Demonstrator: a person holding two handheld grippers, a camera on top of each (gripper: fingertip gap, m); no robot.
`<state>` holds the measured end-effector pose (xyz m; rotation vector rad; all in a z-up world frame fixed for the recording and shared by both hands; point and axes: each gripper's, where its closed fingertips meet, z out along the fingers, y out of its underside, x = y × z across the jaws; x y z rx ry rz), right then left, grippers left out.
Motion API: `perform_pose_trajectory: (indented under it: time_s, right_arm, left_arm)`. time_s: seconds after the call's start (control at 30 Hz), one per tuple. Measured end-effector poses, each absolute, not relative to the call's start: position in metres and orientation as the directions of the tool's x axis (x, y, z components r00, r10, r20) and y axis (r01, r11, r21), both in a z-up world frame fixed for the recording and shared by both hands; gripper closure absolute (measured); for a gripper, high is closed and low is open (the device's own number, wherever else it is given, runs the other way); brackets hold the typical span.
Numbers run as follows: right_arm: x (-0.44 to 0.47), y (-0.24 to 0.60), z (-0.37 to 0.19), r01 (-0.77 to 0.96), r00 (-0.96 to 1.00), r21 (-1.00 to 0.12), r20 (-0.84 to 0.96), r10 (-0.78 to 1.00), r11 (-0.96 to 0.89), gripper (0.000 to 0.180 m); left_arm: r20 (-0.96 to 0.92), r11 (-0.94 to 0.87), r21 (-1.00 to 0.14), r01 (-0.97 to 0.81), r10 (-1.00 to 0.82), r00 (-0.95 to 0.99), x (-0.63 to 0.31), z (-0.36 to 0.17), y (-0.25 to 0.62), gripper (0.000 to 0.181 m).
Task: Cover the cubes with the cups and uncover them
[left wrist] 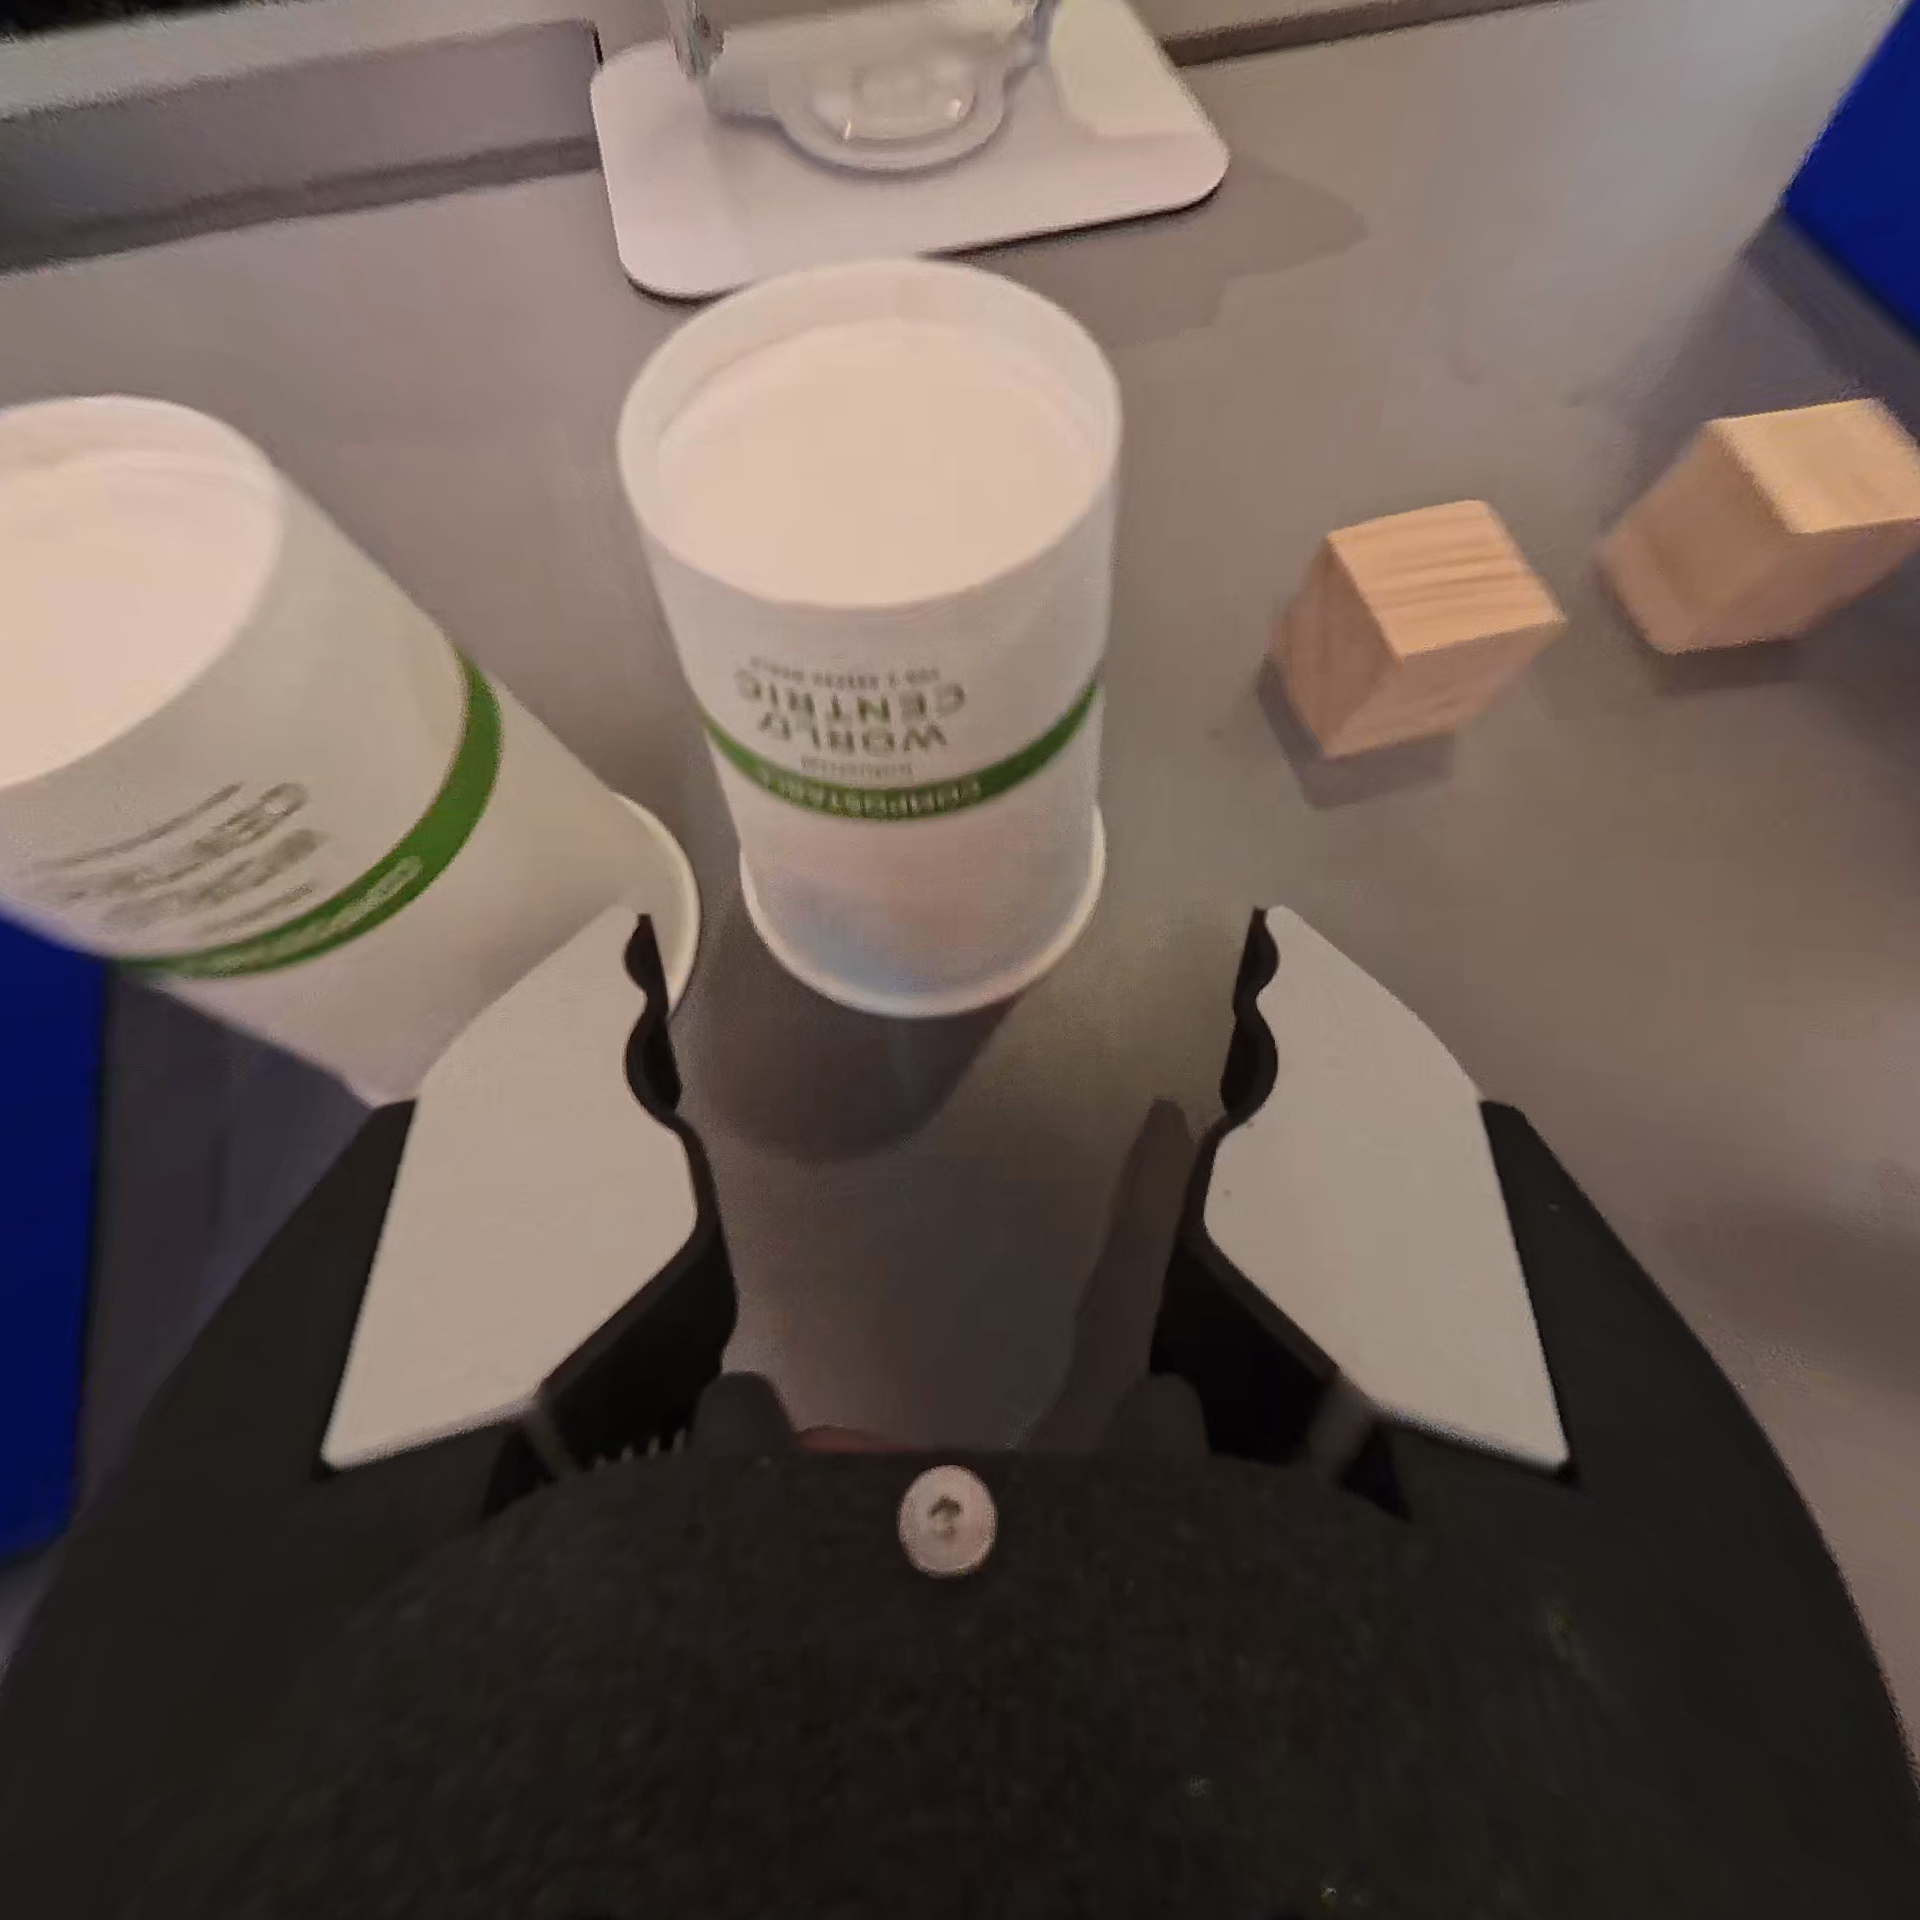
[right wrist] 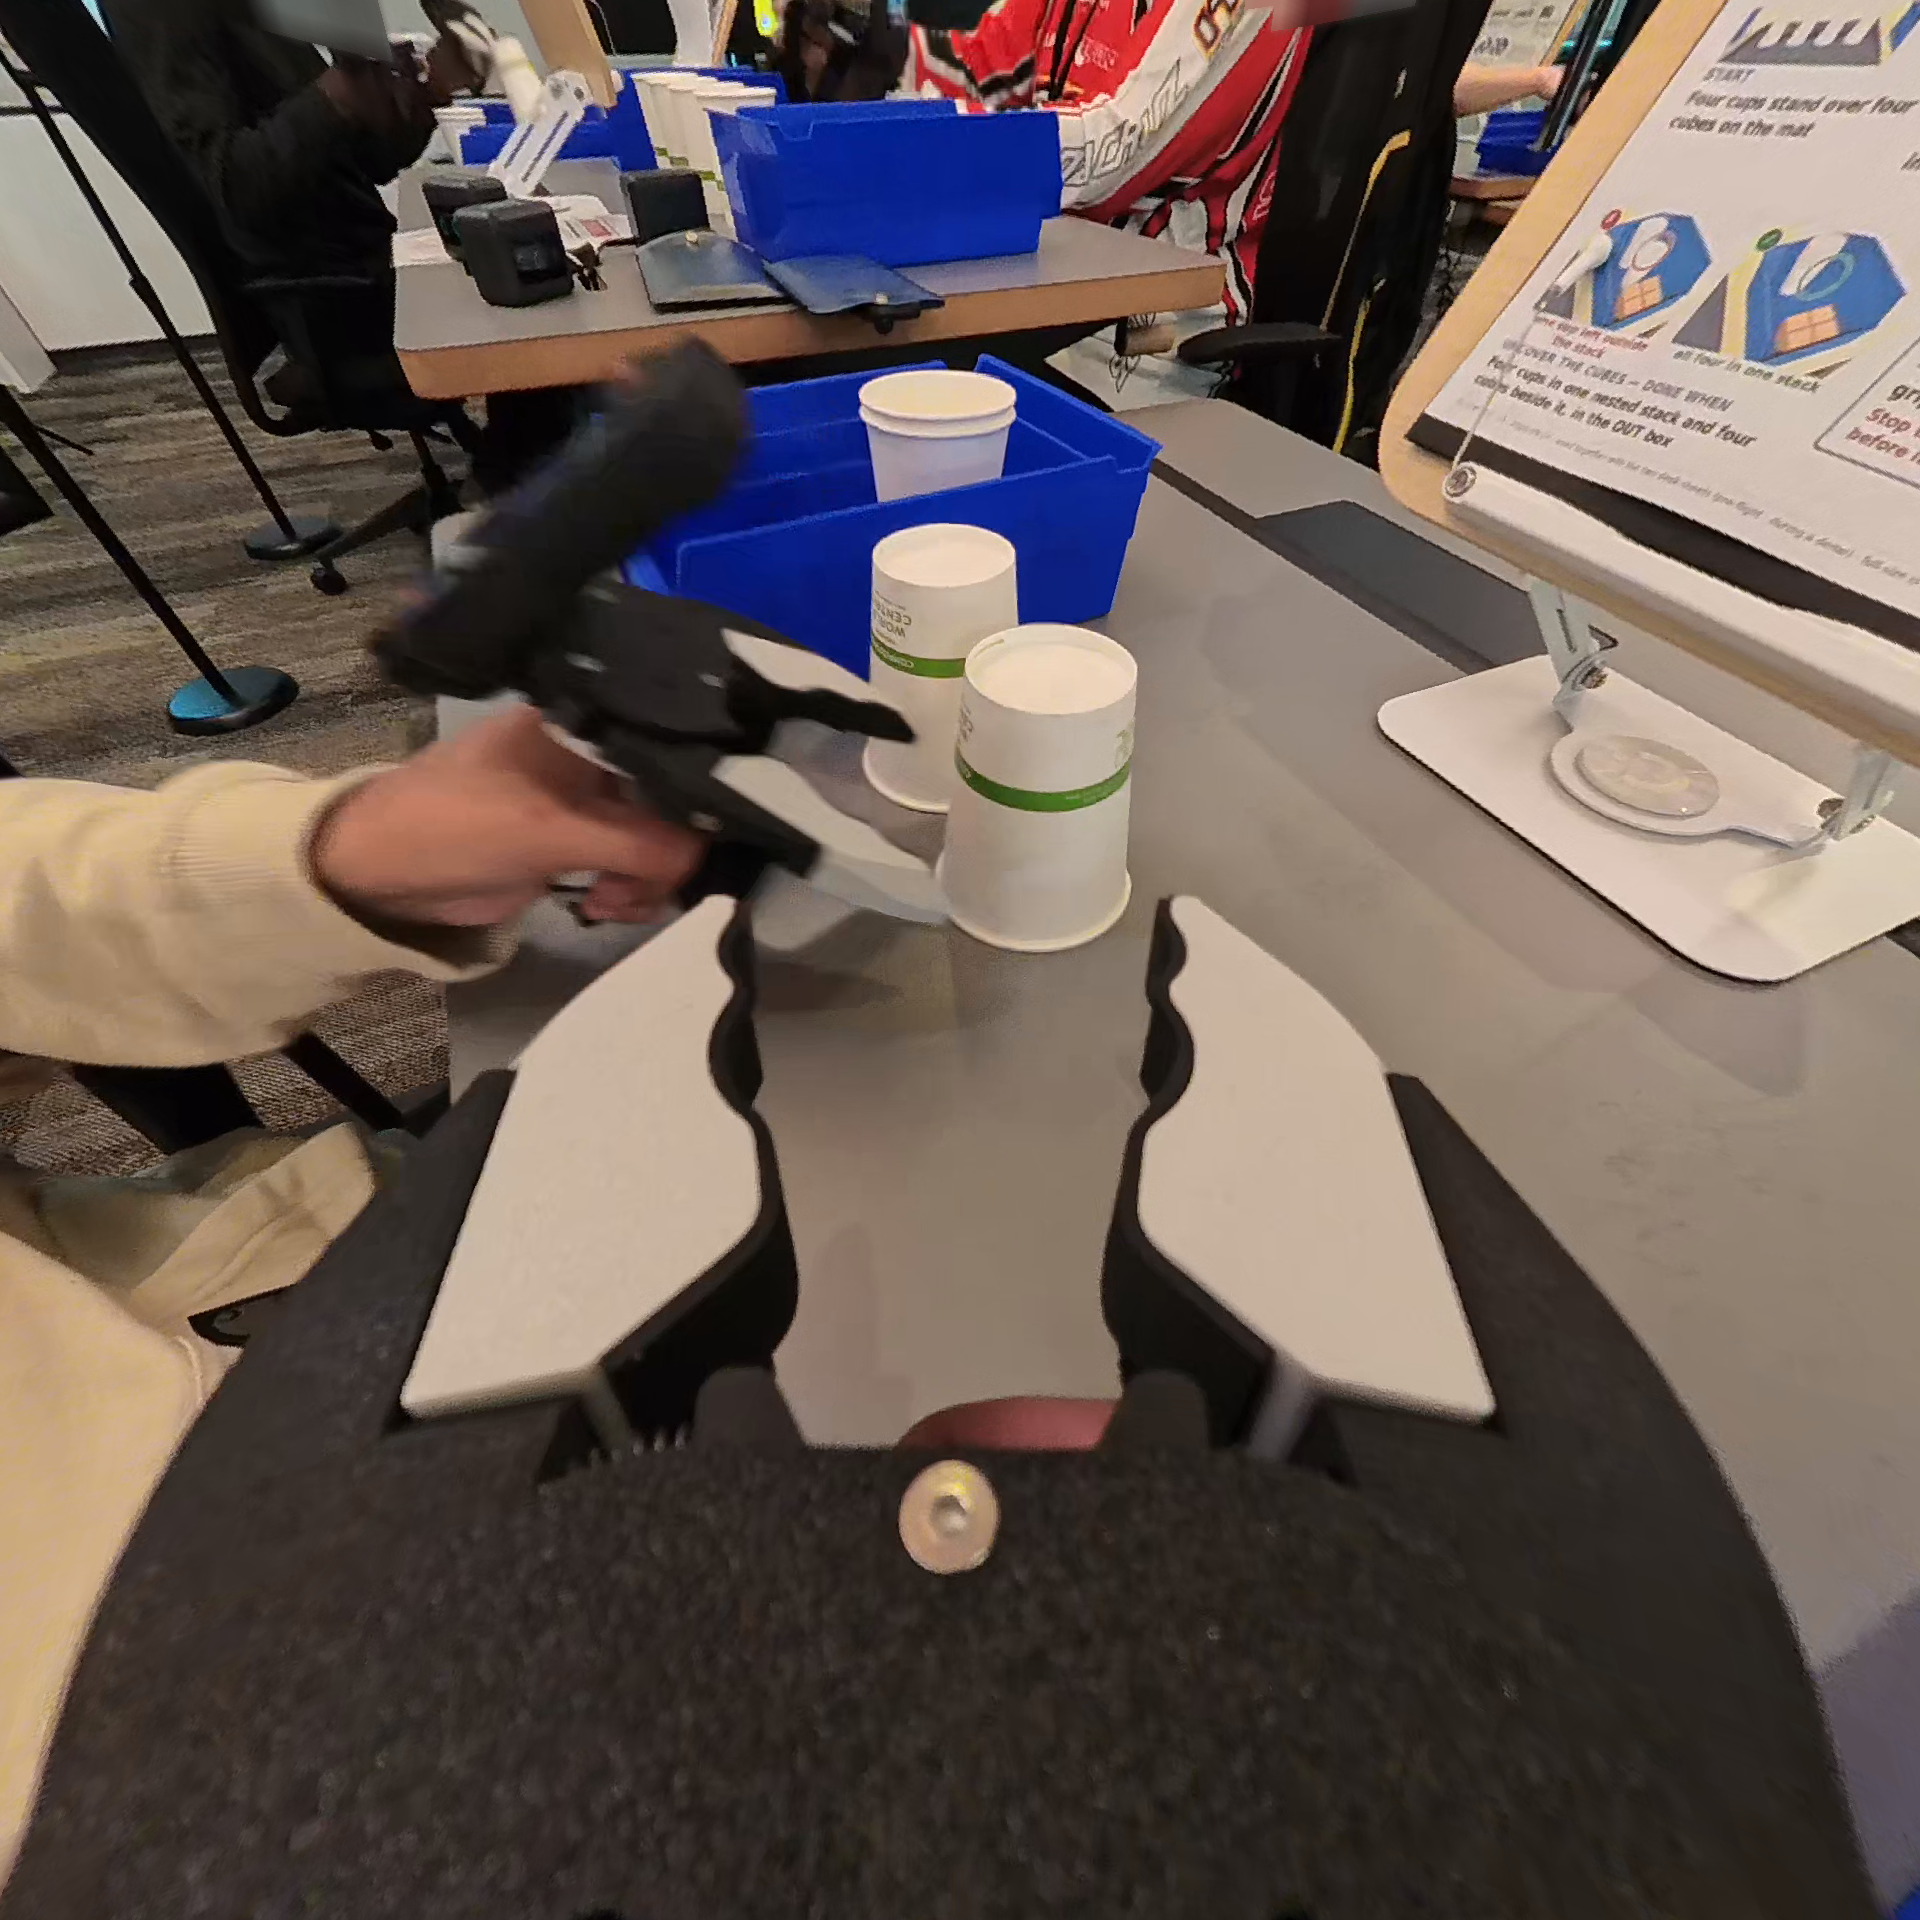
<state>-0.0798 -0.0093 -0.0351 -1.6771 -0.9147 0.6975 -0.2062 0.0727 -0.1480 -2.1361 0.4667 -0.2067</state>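
On the grey worktop (left wrist: 1455, 1039), two inverted cups: near cup (left wrist: 883, 644) just ahead of left gripper (left wrist: 951, 935), far cup (left wrist: 239, 707) beside it. Two bare cubes (left wrist: 1403, 623) (left wrist: 1766, 520) right of near cup. Left jaws apart, empty. Right gripper (right wrist: 951, 914) jaws apart, empty.

Left wrist view: whatever lies under the inverted cup (left wrist: 883, 634) ahead of the open jaws is hidden by its wall; the second inverted cup (left wrist: 239, 707), left of the fingers, is motion-blurred and cut by the frame's left edge. The clear glass (left wrist: 883, 94) on the white stand base (left wrist: 727, 208) beyond is cropped at the top; the farther wooden cube (left wrist: 1766, 520), to the right, is soft and clipped at the edge. Right wrist view: the left gripper (right wrist: 914, 810), ahead and left, is blurred; the instruction board (right wrist: 1704, 312) is cut off at right; the cubes are out of sight
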Motion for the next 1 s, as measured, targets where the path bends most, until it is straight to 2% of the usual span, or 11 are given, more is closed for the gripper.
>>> perform_pose_trajectory:
  time_s: [0.03, 0.17, 0.3, 0.4, 0.53, 0.63, 0.7, 0.77, 0.87, 0.93, 1.0]
  right_arm:
    - [-0.078, -0.009, -0.037, 0.227, 0.542, -0.961, -0.013, 0.840, -0.161, 0.107]
    - [-0.081, -0.011, -0.057, 0.132, 0.576, -0.950, -0.159, 0.802, -0.283, 0.108]
    - [-0.082, -0.037, -0.096, 0.004, 0.665, -0.937, -0.259, 0.701, -0.350, 0.112]
    - [-0.081, -0.059, -0.105, -0.109, 0.657, -0.923, -0.345, 0.671, -0.368, 0.112]
    - [-0.079, -0.071, -0.095, -0.105, 0.655, -0.940, -0.312, 0.688, -0.326, 0.112]
    - [-0.079, -0.071, -0.094, -0.076, 0.665, -0.948, -0.280, 0.693, -0.310, 0.112]
    - [-0.081, -0.074, -0.094, -0.085, 0.649, -0.944, -0.296, 0.701, -0.320, 0.112]
    - [-0.083, -0.078, -0.095, -0.077, 0.630, -0.941, -0.302, 0.715, -0.329, 0.112]
    - [-0.082, -0.080, -0.095, -0.041, 0.642, -0.952, -0.257, 0.722, -0.302, 0.114]
    - [-0.080, -0.080, -0.094, -0.019, 0.649, -0.960, -0.223, 0.727, -0.278, 0.120]
    - [-0.078, -0.080, -0.093, -0.020, 0.653, -0.962, -0.218, 0.725, -0.271, 0.121]
  left_arm:
    - [-0.025, -0.488, -0.836, -0.250, -0.421, 0.907, -0.209, -0.137, 0.058, 0.077]
    - [0.022, -0.391, -0.894, -0.218, -0.524, 0.851, -0.221, -0.103, -0.006, 0.080]
    - [-0.016, -0.244, -0.960, -0.138, -0.444, 0.896, -0.264, -0.089, -0.027, 0.098]
    - [0.019, -0.249, -0.964, -0.094, -0.418, 0.908, -0.279, -0.094, -0.030, 0.100]
    - [0.069, -0.317, -0.945, -0.085, -0.446, 0.892, -0.278, -0.108, -0.030, 0.100]
    - [0.056, -0.362, -0.900, -0.243, -0.648, 0.760, -0.252, -0.125, -0.044, 0.112]
    - [0.083, -0.343, -0.895, -0.286, -0.757, 0.648, -0.243, -0.109, -0.054, 0.112]
    - [0.052, -0.299, -0.883, -0.362, -0.829, 0.557, -0.250, -0.079, -0.053, 0.120]
    - [-0.228, -0.196, -0.798, -0.569, -0.776, 0.588, -0.300, -0.030, 0.003, 0.124]
    - [-0.432, -0.163, -0.638, -0.752, -0.734, 0.525, -0.344, -0.017, 0.051, 0.130]
    - [-0.558, -0.225, -0.446, -0.866, -0.686, 0.466, -0.392, -0.020, 0.107, 0.136]
